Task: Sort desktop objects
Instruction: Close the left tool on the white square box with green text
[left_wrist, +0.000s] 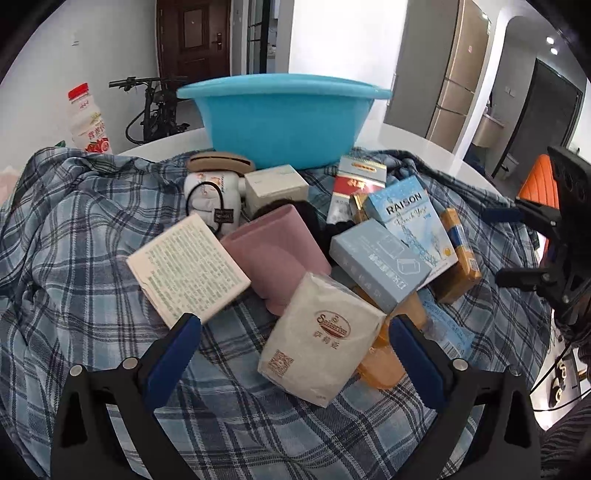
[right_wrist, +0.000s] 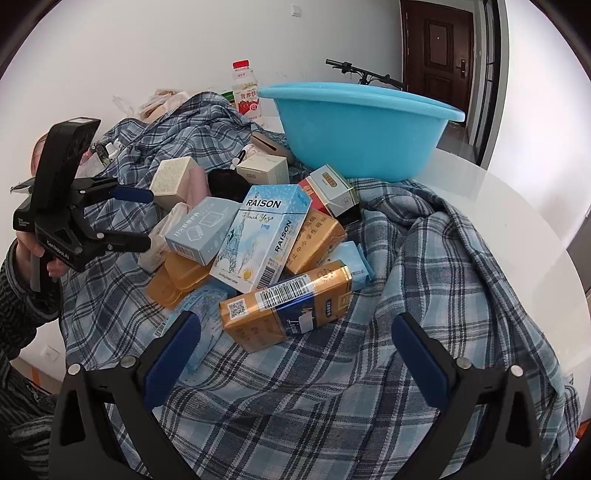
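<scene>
Left wrist view first: the left gripper (left_wrist: 295, 354) hangs with its blue pads spread wide, gripping nothing, and the beige Saibertea packet (left_wrist: 317, 339) lies right between them on the plaid cloth (left_wrist: 74, 229). Bare cloth runs to the left of the packet; on its right an orange plastic piece (left_wrist: 384, 358) is tucked against it. Behind, the pile crowds in: a pink pouch (left_wrist: 275, 251), a white text-covered box (left_wrist: 186, 267), a grey-blue box (left_wrist: 376, 264) and the pale blue RAISON carton (left_wrist: 412, 221), all touching or overlapping. The blue basin (left_wrist: 284, 118) stands at the far edge of the heap.

Over to the right wrist view: the right gripper (right_wrist: 295, 354) is also released, fingers wide apart, with the gold cigarette pack (right_wrist: 286, 304) lying tilted just ahead of them. Open cloth spreads to its right, running out to the white table's (right_wrist: 517, 206) rim. The left gripper (right_wrist: 136, 218) shows at the side, parted.
</scene>
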